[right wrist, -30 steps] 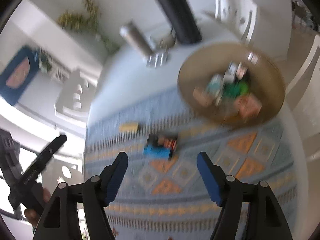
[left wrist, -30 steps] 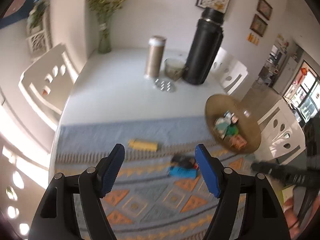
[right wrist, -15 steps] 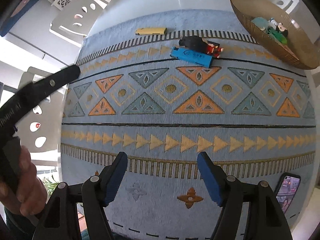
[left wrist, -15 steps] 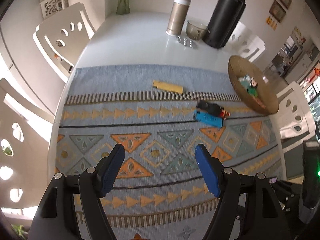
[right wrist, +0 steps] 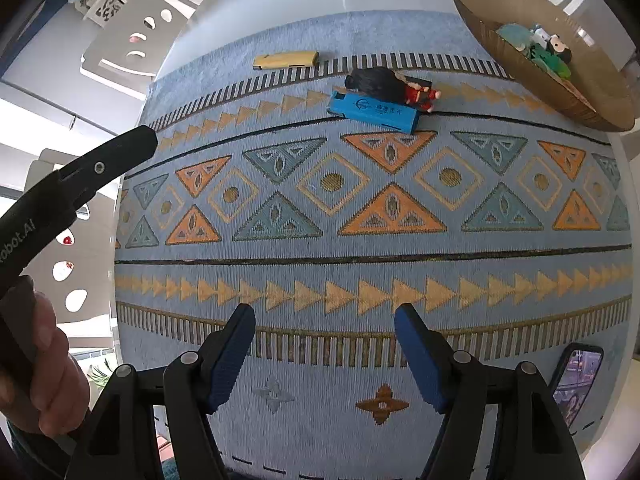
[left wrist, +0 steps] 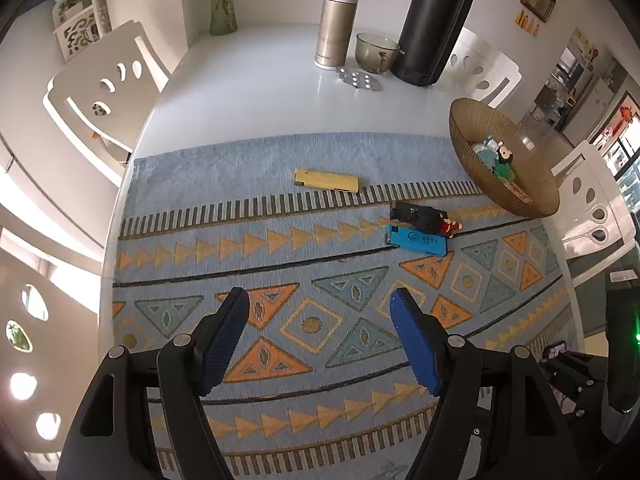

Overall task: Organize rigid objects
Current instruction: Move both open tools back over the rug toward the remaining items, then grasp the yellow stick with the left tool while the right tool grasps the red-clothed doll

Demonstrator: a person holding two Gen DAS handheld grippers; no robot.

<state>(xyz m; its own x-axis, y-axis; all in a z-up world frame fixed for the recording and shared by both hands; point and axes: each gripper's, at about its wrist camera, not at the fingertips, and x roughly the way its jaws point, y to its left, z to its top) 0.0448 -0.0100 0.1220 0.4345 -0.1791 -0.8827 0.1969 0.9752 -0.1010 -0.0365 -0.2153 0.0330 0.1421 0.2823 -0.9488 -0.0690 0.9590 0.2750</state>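
Note:
A yellow flat box (left wrist: 326, 179) lies on the patterned blue mat (left wrist: 280, 280); it also shows in the right wrist view (right wrist: 286, 60). A blue box (left wrist: 416, 239) lies to its right, touching a black object with a small red figure (left wrist: 424, 216); both show in the right wrist view, the blue box (right wrist: 374, 112) and the black object (right wrist: 384, 82). A brown bowl (left wrist: 536, 196) holding several small toys stands at the right, also in the right wrist view (right wrist: 580, 96). My left gripper (left wrist: 320, 312) is open and empty above the mat. My right gripper (right wrist: 325, 322) is open and empty near the mat's near edge.
At the table's far end stand a black flask (left wrist: 434, 20), a beige thermos (left wrist: 336, 28), a glass cup (left wrist: 376, 52), a blister pack (left wrist: 360, 79) and a vase (left wrist: 222, 0). White chairs (left wrist: 108, 84) surround the table. A phone (right wrist: 576, 372) lies at the near right.
Both grippers pulled back and up from the bowl, so the views now look down over the whole mat. Both stayed open. The objects have not moved.

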